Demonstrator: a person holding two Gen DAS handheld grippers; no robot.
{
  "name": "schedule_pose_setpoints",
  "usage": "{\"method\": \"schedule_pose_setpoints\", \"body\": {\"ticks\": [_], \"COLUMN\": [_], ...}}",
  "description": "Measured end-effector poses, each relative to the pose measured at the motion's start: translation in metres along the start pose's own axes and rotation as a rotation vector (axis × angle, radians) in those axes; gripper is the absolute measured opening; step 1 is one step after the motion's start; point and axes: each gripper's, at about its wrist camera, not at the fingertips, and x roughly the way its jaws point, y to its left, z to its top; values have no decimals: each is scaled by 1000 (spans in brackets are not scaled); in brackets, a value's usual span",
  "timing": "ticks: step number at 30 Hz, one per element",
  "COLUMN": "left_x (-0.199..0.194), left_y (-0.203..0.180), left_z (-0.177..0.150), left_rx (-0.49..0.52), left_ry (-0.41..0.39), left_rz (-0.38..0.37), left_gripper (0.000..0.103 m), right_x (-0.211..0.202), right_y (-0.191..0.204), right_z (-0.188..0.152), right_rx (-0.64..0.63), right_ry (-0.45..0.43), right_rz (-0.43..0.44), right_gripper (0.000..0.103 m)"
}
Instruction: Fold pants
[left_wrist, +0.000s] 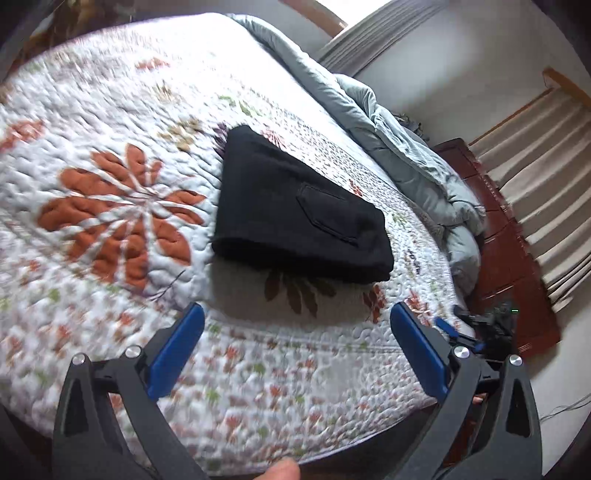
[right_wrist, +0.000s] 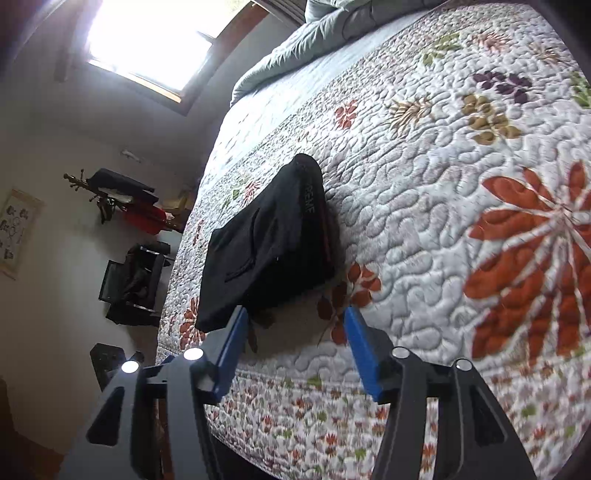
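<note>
Left wrist view, left claw (left_wrist: 295, 347): jaws spread wide, gripping nothing, above the quilt (left_wrist: 122, 110).
Right claw (right_wrist: 293, 347): also wide open and empty, its left finger just short of the pants' near corner.
Pants (left_wrist: 295, 214): ahead of both claws, lying on the bed as a compact black bundle, pocket up.
Progress: folding looks finished; at most a tidy-up remains.
Beyond: grey duvet (left_wrist: 388, 122) bunched at the far edge.

Black pants (left_wrist: 299, 214), folded, on quilt (left_wrist: 110, 110)

daylight from blown-out window (right_wrist: 147, 48) | motion blur | fisheye-warped edges
</note>
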Motion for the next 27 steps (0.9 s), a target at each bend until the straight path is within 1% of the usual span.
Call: {"method": "schedule_pose_setpoints", "body": {"ticks": [1, 3, 6, 9, 12, 13, 14, 15, 18, 21, 24, 27], "left_x": [-13, -34, -67, -96, -121, -129, -137, -144, -165, -181, -191, -199], "left_y": [-7, -25, -54, -81, -98, -104, -109, -114, -127, -143, -157, -169], "left_z": [-9, -24, -50, -72, -91, -98, -104, -109, -122, -134, -146, -160], "left_rx": [24, 75, 150, 219, 242, 248, 254, 259, 262, 279, 294, 304], "left_ry": [-26, -50, -113, -169, -201, -210, -217, -225, -253, -275, -289, -289], "left_rz": [27, 83, 214, 304, 350, 365, 375, 379, 390, 429, 442, 428], "left_gripper": [100, 100, 100, 100, 100, 100, 100, 100, 100, 100, 100, 100], "right_x": [-11, -37, -64, -91, -114, -121, -129, -135, -149, -163, -171, -174], "right_y": [6, 16, 26, 45, 68, 74, 84, 93, 125, 157, 184, 201], "right_z": [-11, -36, -67, -95, -120, -126, -134, -141, -161, -182, -201, -218], "right_rx": [-12, -23, -31, -77, -145, -161, -181, -206, -309, -412, -499, -542], "right_ry": [-18, -57, -88, -146, -213, -227, -246, -262, -306, -362, -393, -388], "right_rz": [-7, -41, -69, -111, -169, -178, -186, -205, -294, -332, -376, -416], "right_gripper": [68, 80, 81, 83, 88, 88, 89, 92, 94, 96, 96, 96]}}
